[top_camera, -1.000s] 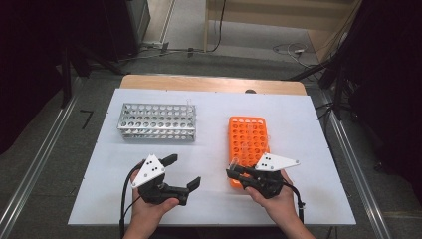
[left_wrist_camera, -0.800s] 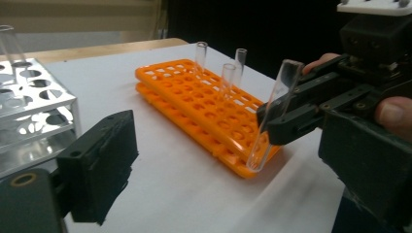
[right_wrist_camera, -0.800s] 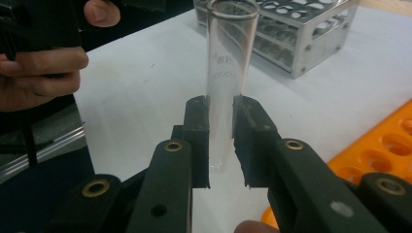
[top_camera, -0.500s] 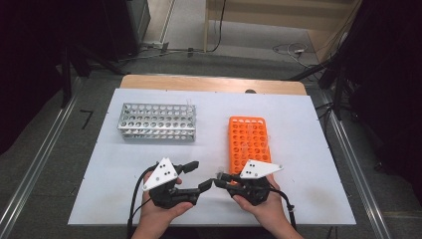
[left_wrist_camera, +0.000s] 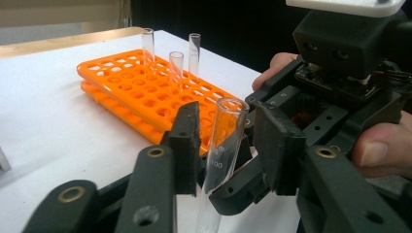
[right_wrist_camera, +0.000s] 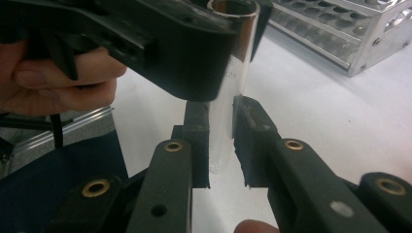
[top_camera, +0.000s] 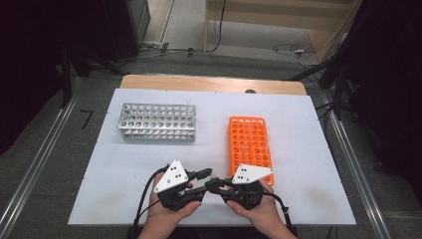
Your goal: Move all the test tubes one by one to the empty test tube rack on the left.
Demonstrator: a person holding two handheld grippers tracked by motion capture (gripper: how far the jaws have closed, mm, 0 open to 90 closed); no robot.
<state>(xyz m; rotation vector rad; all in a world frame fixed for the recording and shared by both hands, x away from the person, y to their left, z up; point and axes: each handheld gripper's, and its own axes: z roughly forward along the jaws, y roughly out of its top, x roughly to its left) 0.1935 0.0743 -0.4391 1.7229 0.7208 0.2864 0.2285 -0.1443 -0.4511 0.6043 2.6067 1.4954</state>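
Tube (left_wrist_camera: 221,145) is passing hands: right gripper (right_wrist_camera: 221,141) is pinching it while left gripper's (left_wrist_camera: 226,145) jaws, just closing, are flanking it.

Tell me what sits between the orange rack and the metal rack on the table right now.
Nothing: in the high view the white table is bare between the orange rack and the metal rack. Both grippers work nearer the person, off that stretch.

On my white table (top_camera: 119,164) a silver metal rack (top_camera: 157,121) stands far left, well apart from the orange rack (top_camera: 250,144) to my right, which holds three clear tubes (left_wrist_camera: 175,68) upright. Beyond the table's wooden edge (top_camera: 209,83), cables (top_camera: 288,50) lie on the floor.
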